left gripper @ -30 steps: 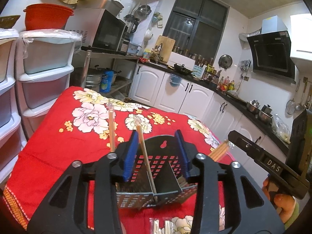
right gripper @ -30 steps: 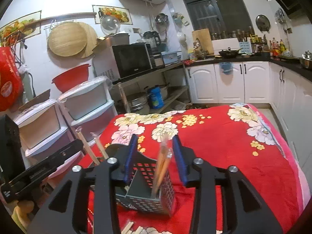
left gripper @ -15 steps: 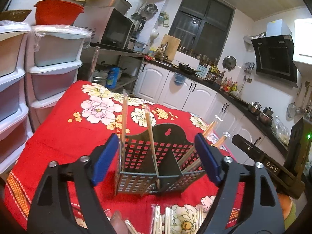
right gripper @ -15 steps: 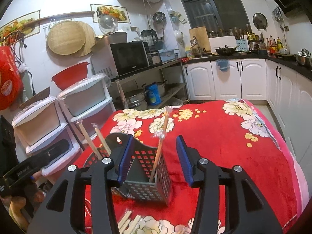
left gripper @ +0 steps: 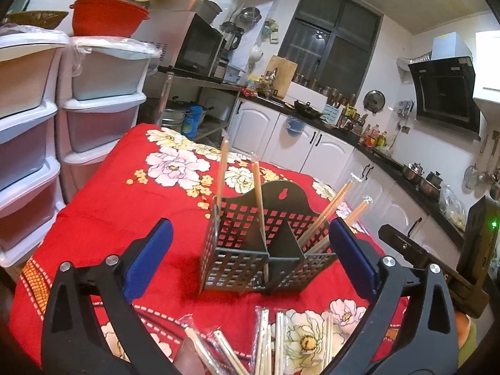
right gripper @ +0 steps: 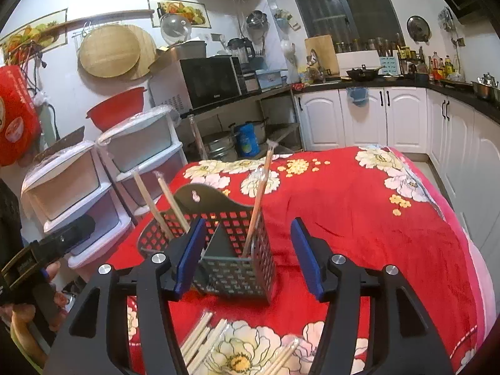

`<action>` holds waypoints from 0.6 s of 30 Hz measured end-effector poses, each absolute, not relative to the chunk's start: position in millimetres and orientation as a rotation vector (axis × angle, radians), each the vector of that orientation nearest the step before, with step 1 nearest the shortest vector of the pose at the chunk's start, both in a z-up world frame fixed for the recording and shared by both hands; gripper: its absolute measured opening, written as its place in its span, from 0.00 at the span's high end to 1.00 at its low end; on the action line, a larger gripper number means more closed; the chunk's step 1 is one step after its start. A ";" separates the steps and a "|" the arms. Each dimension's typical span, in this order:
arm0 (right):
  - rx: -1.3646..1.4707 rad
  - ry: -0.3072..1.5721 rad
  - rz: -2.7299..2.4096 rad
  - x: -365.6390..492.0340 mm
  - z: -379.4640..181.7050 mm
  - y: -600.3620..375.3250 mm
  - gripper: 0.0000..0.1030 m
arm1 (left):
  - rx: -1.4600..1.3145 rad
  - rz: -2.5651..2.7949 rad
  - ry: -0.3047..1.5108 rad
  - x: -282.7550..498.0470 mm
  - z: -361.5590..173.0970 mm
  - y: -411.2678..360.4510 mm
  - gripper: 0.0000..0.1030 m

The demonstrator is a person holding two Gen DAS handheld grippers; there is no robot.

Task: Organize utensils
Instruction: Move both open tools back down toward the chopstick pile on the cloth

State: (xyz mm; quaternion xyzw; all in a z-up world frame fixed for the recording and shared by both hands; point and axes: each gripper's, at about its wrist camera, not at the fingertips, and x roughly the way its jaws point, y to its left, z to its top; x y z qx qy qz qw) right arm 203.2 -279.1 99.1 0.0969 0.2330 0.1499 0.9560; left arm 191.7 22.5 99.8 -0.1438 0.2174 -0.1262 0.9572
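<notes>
Lying nearest, loose wrapped chopsticks (left gripper: 265, 337) on the red floral cloth (left gripper: 103, 218), still needing sorting. Just beyond, left gripper (left gripper: 250, 256) having just been opening, spread wide, gripping nothing; right gripper (right gripper: 247, 256) also opening, empty. Standing past both, dark perforated holder (left gripper: 265, 243): two sticks in the left compartment, two leaning in the right. Risking tipping the light holder by clipping a leaning stick; possibly a middle compartment too, hard telling.

Both views are taken close above the red-clothed surface (left gripper: 103, 218), angled slightly downward (fisheye); the perforated caddy (left gripper: 265, 250) (right gripper: 231, 250) is shared from opposite sides.
</notes>
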 end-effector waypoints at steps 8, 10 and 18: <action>0.171 0.505 0.326 193.7 90.1 -272.6 0.45 | -0.305 -0.229 0.464 181.6 90.2 30.1 0.11; 0.166 0.513 0.332 191.8 88.4 -269.9 0.45 | -0.304 -0.227 0.470 180.7 88.7 30.4 0.11; 0.137 0.561 0.362 189.0 75.8 -260.5 0.45 | -0.294 -0.211 0.497 174.8 77.4 34.5 0.11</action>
